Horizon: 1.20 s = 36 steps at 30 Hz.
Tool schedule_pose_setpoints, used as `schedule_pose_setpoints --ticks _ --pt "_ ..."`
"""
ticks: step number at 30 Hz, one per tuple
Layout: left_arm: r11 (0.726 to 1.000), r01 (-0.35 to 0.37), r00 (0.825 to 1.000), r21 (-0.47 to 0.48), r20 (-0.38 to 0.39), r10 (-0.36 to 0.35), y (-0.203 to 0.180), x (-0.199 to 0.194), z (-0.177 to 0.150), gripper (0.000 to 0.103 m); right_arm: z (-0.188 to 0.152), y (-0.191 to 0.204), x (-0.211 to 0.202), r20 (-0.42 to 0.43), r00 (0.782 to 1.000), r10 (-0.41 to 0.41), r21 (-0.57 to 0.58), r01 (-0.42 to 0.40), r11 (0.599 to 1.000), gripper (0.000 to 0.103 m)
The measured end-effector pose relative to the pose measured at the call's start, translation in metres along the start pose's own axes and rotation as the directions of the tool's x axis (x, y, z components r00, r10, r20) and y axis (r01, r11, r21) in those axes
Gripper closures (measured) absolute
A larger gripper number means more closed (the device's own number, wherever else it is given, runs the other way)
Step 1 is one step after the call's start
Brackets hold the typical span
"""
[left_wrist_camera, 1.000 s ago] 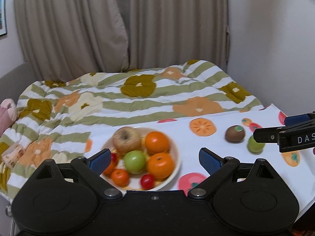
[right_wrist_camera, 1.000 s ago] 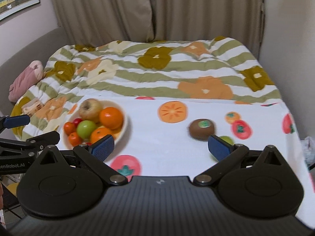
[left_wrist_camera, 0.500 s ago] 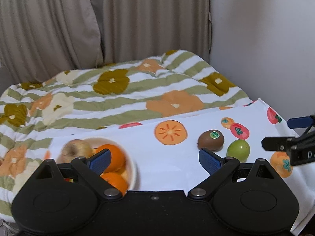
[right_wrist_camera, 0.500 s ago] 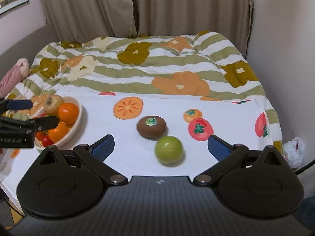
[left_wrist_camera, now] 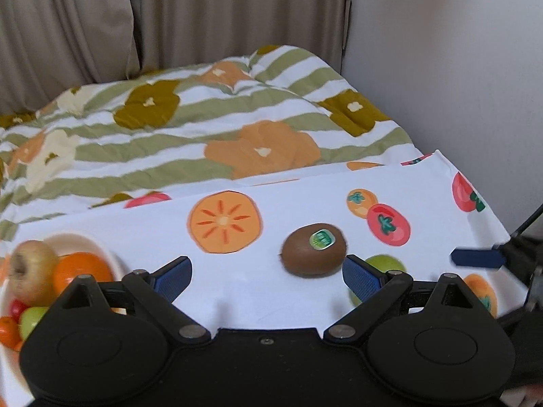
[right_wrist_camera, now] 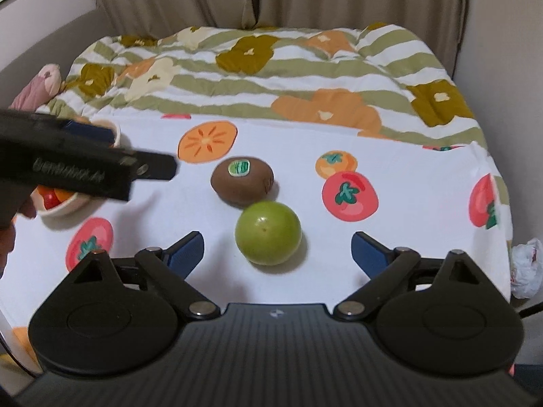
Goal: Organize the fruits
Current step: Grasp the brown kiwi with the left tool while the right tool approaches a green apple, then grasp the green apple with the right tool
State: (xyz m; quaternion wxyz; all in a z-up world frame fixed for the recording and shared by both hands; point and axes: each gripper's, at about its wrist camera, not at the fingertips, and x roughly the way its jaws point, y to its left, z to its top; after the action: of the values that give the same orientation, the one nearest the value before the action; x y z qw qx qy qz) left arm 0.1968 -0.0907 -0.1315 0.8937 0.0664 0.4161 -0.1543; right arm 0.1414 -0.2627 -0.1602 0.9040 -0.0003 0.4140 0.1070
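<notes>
On the tablecloth (right_wrist_camera: 190,200) the kiwi (right_wrist_camera: 242,180) sits mid-cloth, the apple (right_wrist_camera: 268,233) just before it toward the near edge, and the bowl (right_wrist_camera: 64,207) of fruit by the left edge.

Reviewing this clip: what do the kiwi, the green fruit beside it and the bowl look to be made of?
Kiwi: matte brown, no visible fuzz, round green sticker on top; real or a replica, I cannot tell. Green fruit: smooth, faintly glossy skin with a small highlight; could be real or plastic. Bowl: cream, smooth rim, probably glazed ceramic, though blur leaves plastic possible.
</notes>
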Motion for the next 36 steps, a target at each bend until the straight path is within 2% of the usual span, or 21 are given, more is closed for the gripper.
schedule_pose_setpoints --ticks 8,12,15,22,27,31,36 --pt "1.0 0.002 0.999 -0.03 -0.045 -0.003 -0.029 0.034 0.016 0.006 -0.01 -0.007 0.018 -0.015 0.999 0.047 -0.029 -0.047 0.998 0.009" --pt "0.999 -0.017 0.997 -0.028 -0.072 0.015 -0.041 0.049 0.019 0.009 -0.013 -0.008 0.022 -0.012 0.998 0.067 -0.046 -0.068 0.997 0.013" --pt "0.999 -0.026 0.995 -0.047 -0.097 0.022 -0.042 0.058 0.02 0.014 -0.015 -0.01 0.026 -0.012 0.997 0.081 -0.05 -0.082 0.995 0.016" --pt "0.996 -0.056 0.991 -0.071 -0.128 0.047 -0.044 0.074 0.019 0.016 -0.018 -0.01 0.032 -0.008 0.994 0.11 -0.054 -0.11 0.992 0.019" --pt "0.994 -0.061 0.987 -0.096 -0.154 0.046 -0.044 0.083 0.016 0.03 -0.018 -0.01 0.035 -0.004 0.993 0.119 -0.058 -0.119 0.991 0.021" --pt "0.99 -0.055 0.989 -0.128 -0.145 0.036 -0.041 0.084 0.015 0.032 -0.017 -0.01 0.038 -0.001 0.993 0.114 -0.058 -0.114 0.992 0.023" --pt "0.992 -0.055 0.989 -0.117 -0.14 0.038 -0.041 0.081 0.014 0.034 -0.015 -0.009 0.038 0.007 0.994 0.112 -0.057 -0.112 0.992 0.025"
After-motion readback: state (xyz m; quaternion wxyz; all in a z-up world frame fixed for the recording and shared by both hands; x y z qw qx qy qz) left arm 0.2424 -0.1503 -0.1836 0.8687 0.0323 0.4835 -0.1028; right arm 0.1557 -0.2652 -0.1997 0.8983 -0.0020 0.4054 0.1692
